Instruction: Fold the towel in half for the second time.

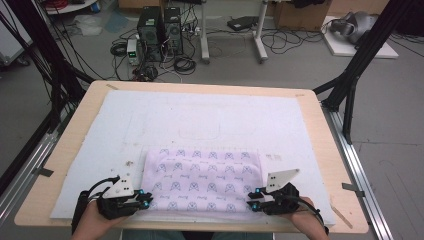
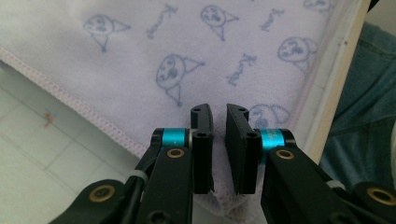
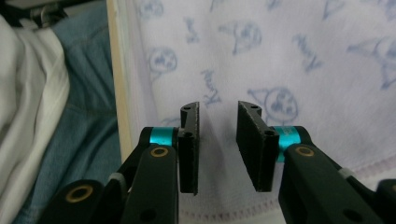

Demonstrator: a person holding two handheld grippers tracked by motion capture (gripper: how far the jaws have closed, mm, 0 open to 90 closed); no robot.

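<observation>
A pale lilac towel [image 1: 202, 182] printed with small blue cartoon faces lies folded flat at the near middle of the table. My left gripper [image 1: 146, 199] sits at the towel's near-left corner, pointing right. In the left gripper view the jaws [image 2: 219, 116] stand over the towel [image 2: 140, 56] with a narrow gap between them and nothing pinched. My right gripper [image 1: 254, 199] is at the near-right corner, pointing left. In the right gripper view it [image 3: 218, 112] hovers over the towel [image 3: 280, 56] near its stitched hem, with a wider gap and nothing held.
The towel rests on a white mat [image 1: 200, 115] covering a wooden table [image 1: 320, 130]. The table's near edge [image 2: 334, 79] runs close beside both grippers, with the person's blue trousers [image 3: 79, 130] beyond it. Black frame posts stand at both sides; computers and cables lie on the floor behind.
</observation>
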